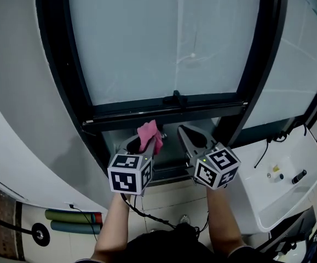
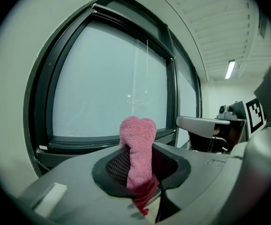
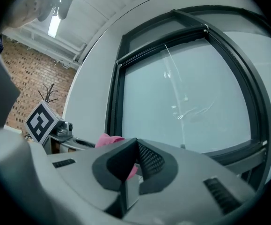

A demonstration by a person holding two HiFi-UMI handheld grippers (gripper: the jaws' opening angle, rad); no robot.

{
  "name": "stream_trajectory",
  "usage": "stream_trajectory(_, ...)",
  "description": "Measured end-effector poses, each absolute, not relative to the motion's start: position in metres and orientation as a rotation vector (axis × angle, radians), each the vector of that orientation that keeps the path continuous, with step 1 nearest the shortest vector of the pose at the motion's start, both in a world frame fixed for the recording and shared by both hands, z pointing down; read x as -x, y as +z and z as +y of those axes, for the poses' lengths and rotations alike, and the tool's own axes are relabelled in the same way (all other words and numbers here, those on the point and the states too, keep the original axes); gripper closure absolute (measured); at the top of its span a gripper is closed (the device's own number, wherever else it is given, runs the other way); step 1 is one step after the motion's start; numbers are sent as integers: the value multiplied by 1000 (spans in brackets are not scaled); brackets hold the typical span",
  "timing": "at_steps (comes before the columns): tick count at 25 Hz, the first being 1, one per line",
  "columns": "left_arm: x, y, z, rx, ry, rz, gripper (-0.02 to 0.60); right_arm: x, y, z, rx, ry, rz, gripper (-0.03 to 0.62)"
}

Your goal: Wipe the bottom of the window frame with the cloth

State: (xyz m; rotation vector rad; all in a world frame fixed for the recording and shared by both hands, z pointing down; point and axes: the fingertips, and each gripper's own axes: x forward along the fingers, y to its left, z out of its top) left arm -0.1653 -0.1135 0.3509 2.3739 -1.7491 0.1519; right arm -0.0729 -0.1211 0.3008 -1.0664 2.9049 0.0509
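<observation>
A pink cloth (image 1: pixel 149 135) sticks up from my left gripper (image 1: pixel 142 142), which is shut on it just below the window. In the left gripper view the cloth (image 2: pixel 137 144) stands upright between the dark pads, in front of the bottom rail of the window frame (image 2: pixel 102 141). That dark bottom rail (image 1: pixel 163 107) runs across the head view just above both grippers. My right gripper (image 1: pixel 187 132) is level with the left one, to its right, shut with nothing in it. In the right gripper view its pads (image 3: pixel 147 161) meet, and the cloth (image 3: pixel 108 140) shows behind them at the left.
A black window handle (image 1: pixel 174 98) sits on the bottom rail. A white basin (image 1: pixel 289 185) stands at the lower right against the wall. Rolled green and red mats (image 1: pixel 73 218) and a black cable (image 1: pixel 147 215) lie on the floor at the lower left.
</observation>
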Motion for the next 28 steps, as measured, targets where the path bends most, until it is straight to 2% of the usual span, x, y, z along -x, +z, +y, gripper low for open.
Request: stream_trajectory(28, 170, 351, -101, -2374, 145, -1761, 468, 86, 305, -108, 1061, 66, 2958, 586)
